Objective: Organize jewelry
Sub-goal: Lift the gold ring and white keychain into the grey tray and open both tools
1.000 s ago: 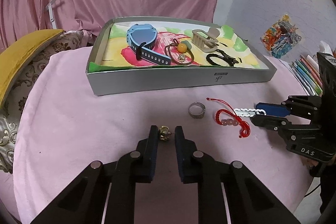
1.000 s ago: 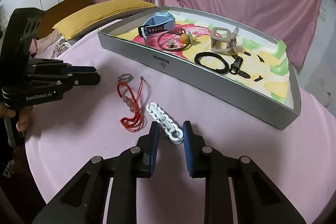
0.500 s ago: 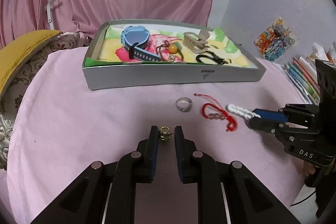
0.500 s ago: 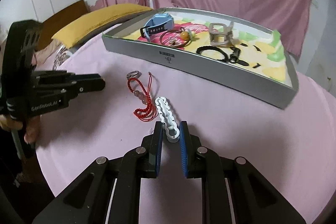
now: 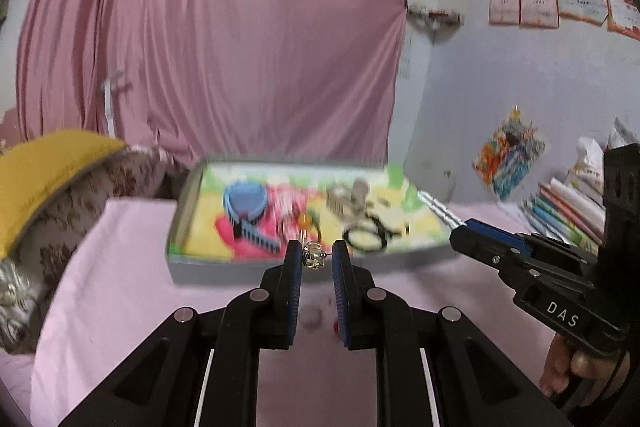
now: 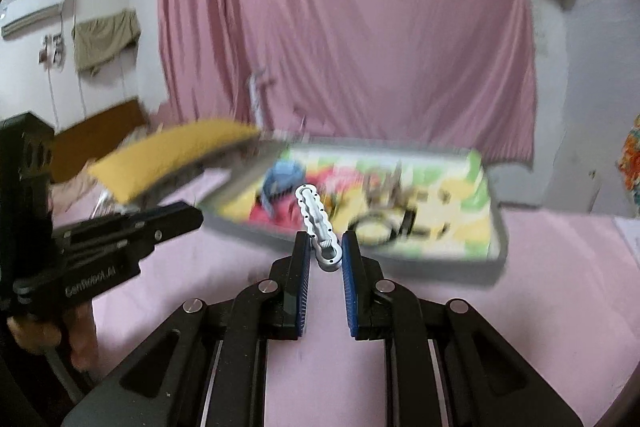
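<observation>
Pink-clothed table, tray ahead of both grippers. Left gripper pinched small gold bead charm; right gripper clamped white hair clip, long axis pointing trayward. Left sat nearer tray wall.

Ahead of the left gripper, which carries a small gold ornament between its fingers, the near wall of the grey tray stands across the way. Beyond that wall the tray floor is crowded: a blue watch ahead to the left, a black cord loop ahead to the right. The right gripper juts in from the right with a white clip over the tray's right end. The pink tablecloth to the left lies open. Seen from the right gripper, the left one blocks the left side, and the tray's right part looks less cluttered, though blur makes that uncertain.
</observation>
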Demonstrator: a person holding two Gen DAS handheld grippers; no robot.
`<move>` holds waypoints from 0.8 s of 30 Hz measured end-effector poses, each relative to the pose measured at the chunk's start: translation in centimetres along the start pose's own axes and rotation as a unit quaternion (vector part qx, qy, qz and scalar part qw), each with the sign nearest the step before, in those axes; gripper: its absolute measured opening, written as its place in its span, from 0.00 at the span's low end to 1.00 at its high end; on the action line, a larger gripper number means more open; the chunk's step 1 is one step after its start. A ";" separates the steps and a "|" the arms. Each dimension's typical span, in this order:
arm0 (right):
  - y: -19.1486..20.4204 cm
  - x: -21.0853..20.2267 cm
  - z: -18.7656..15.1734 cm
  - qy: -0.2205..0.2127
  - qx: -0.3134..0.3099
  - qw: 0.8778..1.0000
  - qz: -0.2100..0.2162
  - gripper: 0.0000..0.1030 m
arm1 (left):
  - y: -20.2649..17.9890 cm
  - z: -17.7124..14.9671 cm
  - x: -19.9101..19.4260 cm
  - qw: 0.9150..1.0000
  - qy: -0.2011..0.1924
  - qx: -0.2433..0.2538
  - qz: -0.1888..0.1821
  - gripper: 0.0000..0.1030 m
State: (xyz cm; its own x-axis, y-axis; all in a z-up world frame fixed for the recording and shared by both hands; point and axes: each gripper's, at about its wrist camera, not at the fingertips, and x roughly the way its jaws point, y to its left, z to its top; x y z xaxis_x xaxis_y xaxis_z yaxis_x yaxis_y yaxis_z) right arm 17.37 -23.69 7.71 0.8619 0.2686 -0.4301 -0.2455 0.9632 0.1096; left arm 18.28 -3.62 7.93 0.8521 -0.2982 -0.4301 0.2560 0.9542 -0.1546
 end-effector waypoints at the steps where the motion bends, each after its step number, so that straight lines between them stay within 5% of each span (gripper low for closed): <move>1: 0.2 -0.2 0.3 -0.016 0.000 1.000 -0.006 0.14 | -0.1 0.5 0.1 1.000 -0.008 0.002 0.002 0.14; 10: 0.9 1.0 3.0 -0.118 -0.012 0.992 -0.047 0.14 | -0.8 3.6 1.0 0.993 -0.109 0.038 0.021 0.14; 24: -0.3 5.5 5.1 -0.136 -0.023 0.987 -0.080 0.14 | -0.2 5.1 5.7 0.988 -0.143 0.038 0.042 0.14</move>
State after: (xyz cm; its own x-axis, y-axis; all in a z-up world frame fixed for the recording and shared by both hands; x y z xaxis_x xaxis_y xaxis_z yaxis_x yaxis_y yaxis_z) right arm 24.48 -22.48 9.91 0.9768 0.1122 -0.1823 -0.1113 0.9937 0.0156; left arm 25.38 -5.35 10.03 0.9630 -0.2109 -0.1676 0.2042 0.9773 -0.0567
